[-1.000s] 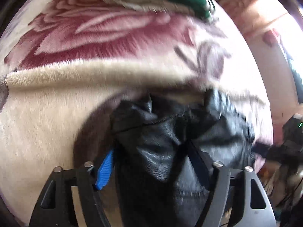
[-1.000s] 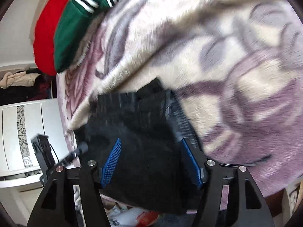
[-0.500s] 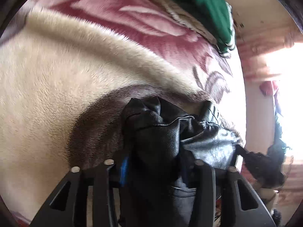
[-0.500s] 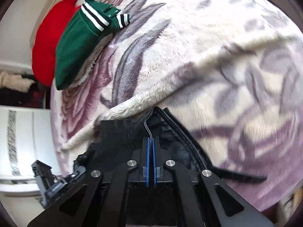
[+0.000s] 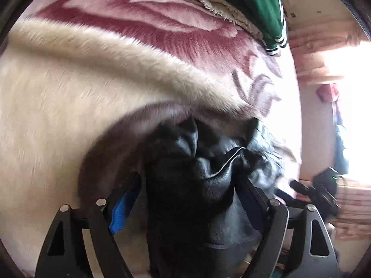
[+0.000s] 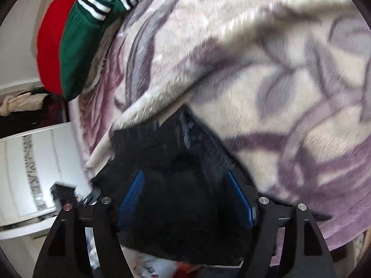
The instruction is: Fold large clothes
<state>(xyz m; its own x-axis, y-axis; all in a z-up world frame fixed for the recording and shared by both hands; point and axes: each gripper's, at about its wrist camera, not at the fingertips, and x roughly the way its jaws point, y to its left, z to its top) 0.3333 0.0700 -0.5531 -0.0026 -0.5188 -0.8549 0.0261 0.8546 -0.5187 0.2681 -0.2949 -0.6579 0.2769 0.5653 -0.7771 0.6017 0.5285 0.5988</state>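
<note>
A black leather-look jacket (image 5: 197,185) lies bunched at the near edge of a plush cream blanket with maroon and mauve flowers (image 5: 69,97). The left gripper (image 5: 187,185) stands wide open, the crumpled jacket filling the gap between its blue-padded fingers. The right gripper (image 6: 185,187) is spread wide too, dark fabric (image 6: 183,197) lying between its fingers, gripped by neither. A folded green garment with striped cuffs (image 6: 78,46) sits well apart at the far side.

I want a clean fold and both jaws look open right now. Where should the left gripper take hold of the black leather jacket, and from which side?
Grip the raised ridge of the black leather jacket, where the piped seam crests between the open jaws of the left gripper. Come straight ahead, from the bed's near edge. That bunched fold stands up off the floral blanket, so likely only jacket is pinched.
</note>
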